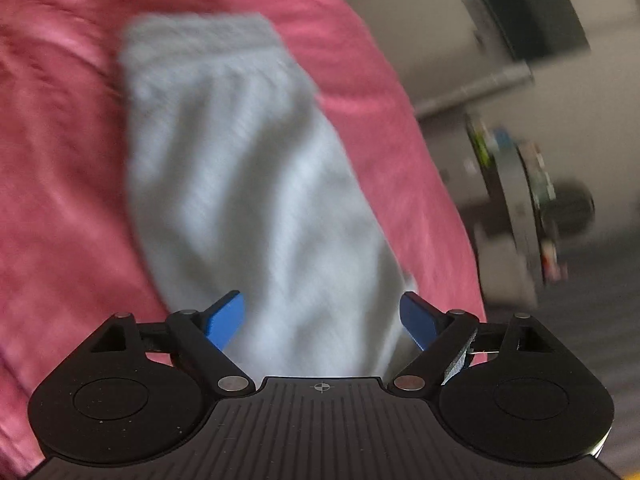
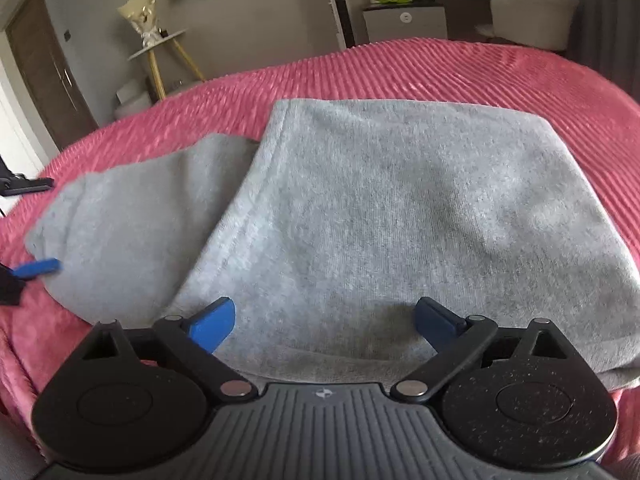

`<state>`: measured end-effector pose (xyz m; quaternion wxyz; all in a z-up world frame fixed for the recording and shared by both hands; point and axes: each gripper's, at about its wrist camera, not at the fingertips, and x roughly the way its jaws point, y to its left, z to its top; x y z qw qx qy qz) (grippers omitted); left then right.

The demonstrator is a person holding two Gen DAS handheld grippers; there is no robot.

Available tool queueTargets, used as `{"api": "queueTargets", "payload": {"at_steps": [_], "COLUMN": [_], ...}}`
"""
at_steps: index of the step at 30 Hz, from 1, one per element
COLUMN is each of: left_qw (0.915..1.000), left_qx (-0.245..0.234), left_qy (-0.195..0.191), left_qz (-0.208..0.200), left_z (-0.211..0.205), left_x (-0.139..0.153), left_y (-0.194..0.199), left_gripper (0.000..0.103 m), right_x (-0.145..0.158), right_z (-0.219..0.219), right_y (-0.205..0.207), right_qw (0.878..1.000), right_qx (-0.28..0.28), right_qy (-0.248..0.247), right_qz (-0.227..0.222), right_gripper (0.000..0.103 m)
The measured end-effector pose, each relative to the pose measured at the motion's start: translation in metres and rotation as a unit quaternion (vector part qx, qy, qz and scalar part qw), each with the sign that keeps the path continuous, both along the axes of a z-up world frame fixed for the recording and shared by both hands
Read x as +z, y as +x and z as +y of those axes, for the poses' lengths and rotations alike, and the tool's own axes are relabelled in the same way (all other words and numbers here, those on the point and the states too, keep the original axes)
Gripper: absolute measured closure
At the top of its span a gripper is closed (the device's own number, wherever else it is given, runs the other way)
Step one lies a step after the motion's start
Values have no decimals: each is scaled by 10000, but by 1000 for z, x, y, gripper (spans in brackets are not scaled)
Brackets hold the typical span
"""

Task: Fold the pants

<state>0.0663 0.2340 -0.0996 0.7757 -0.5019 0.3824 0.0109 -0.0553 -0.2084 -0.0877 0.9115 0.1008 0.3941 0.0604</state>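
The right gripper (image 2: pixel 325 322) hangs with jaws spread wide over the near edge of the folded grey pants (image 2: pixel 400 208), gripping nothing. The left gripper (image 1: pixel 323 320), jaws likewise spread and empty, sits above the pants' narrow end at 9 o'clock. The pants lie on a pink blanket (image 2: pixel 440 72); 1 small side table (image 2: pixel 160 46) stands at 11 o'clock.

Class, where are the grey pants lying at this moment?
The pants lie folded on the pink bedspread, filling the middle of the right wrist view just ahead of the open right gripper.
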Motion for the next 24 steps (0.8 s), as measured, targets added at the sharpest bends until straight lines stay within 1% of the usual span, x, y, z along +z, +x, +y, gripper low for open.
{"api": "queueTargets", "payload": {"at_steps": [2,4,6,8,10,13,16,18,19,20,22,24], "left_qw": [9988,9954,9918,9897,9895,9916,9905,9910,9907,9904,9900,9895], "left_qx": [340,600,676,716,825,1022,1143,1148,1144,1148,1124,1122], "left_qy": [-323,-746,-1083,-1242,-1190,-785,-746,-614,-616,-690,-839,-910], "left_qz": [99,94,22,16,30,78,166,322,391,354,135,37], "left_z": [24,40,49,56,61,68,79,84,87,90,94,98], "left_x": [-14,-28,-37,-41,-39,-33,-38,-43,-47,-51,-55,-59], "left_y": [1,0,0,0,-2,-6,-3,4,8,7,11,18], "left_gripper": [14,16,16,17,17,17,16,16,16,16,16,16], "right_x": [0,-1,-1,-1,-1,-3,-5,-6,-6,-6,-6,-6], "right_z": [3,6,6,2,0,0,1,1,1,1,0,0], "right_y": [0,0,-2,-1,-2,-2,0,2,2,3,3,4], "right_qw": [9999,9997,9996,9997,9996,9995,9993,9992,9992,9991,9992,9993], "right_qx": [26,54,69,81,76,85,78,68,77,83,82,65], "right_qy": [-106,-213,-259,-237,-245,-267,-336,-359,-364,-366,-350,-323], "right_qz": [-16,-53,-61,-61,-78,-115,-147,-165,-176,-186,-185,-186], "right_gripper": [6,6,6,6,6,6,6,6,6,6,6,6]}}
